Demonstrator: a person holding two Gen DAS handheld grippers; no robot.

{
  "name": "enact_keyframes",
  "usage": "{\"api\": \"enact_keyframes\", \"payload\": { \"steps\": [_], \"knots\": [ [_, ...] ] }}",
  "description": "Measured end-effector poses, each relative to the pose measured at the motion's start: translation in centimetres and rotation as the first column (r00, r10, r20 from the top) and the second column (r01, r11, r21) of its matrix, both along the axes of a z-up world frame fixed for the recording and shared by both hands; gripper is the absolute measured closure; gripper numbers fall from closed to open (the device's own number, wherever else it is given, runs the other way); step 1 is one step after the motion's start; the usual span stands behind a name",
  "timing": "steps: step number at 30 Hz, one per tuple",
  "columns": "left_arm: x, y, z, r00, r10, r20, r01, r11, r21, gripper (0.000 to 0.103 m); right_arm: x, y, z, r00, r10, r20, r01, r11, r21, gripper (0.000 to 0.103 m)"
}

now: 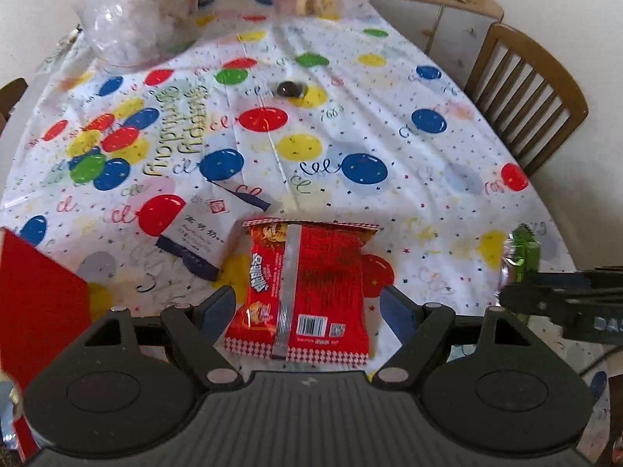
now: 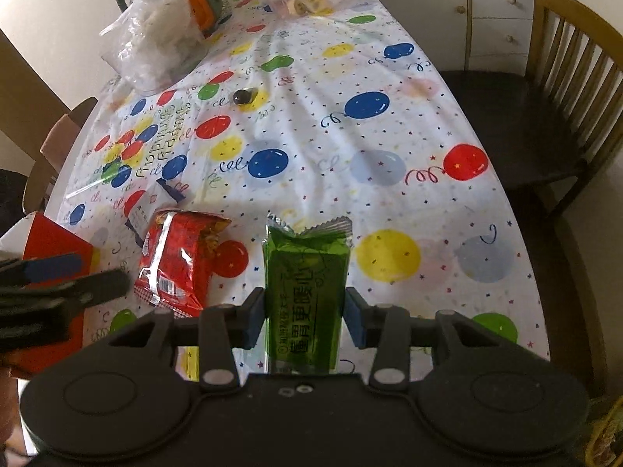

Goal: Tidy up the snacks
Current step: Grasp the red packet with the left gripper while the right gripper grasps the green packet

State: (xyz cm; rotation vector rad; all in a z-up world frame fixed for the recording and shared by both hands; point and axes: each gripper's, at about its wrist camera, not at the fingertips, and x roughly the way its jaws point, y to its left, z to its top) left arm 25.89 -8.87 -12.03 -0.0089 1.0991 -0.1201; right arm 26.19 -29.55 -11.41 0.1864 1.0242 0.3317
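Glossy foil red snack pack (image 1: 307, 292), shiny green wrapper (image 2: 305, 284), slick plastic tablecloth (image 1: 350, 202) w/ creases, matt wood chair (image 1: 525, 93)

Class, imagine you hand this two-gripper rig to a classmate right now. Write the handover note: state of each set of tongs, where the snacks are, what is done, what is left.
Left tongs: open, straddling the red snack packet, which lies flat on the balloon tablecloth; not gripped yet.
Right tongs: shut on the green snack packet.
Others: white-and-navy packet beside the red one; small dark round sweet mid-table; clear plastic bags at the far end; red box at the near left edge.
Done: green packet picked.
Left: grip the red packet, place both, then collect the rest.
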Motion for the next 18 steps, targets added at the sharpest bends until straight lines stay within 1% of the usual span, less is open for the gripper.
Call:
{"api": "enact_keyframes", "payload": {
  "steps": [4, 10, 18],
  "knots": [
    [1.1, -0.4, -1.4, 1.0, -0.018, -0.017, 0.019, 1.0, 0.012, 0.022, 0.3, -0.5, -0.5, 1.0, 0.0, -0.012, 0.0, 1.0, 0.008, 0.062],
    [2.1, -0.8, -3.0, 0.999, -0.01, -0.046, 0.012, 0.999, 0.043, 0.022, 0.8, -0.7, -0.9, 1.0, 0.006, -0.024, -0.005, 1.0, 0.012, 0.062],
    [2.7, -0.9, -3.7, 0.998, -0.004, -0.062, 0.006, 0.999, 0.036, 0.022, 0.9, -0.3, -1.2, 0.999, 0.017, -0.034, -0.016, 1.0, 0.013, 0.062]
  ]
}}
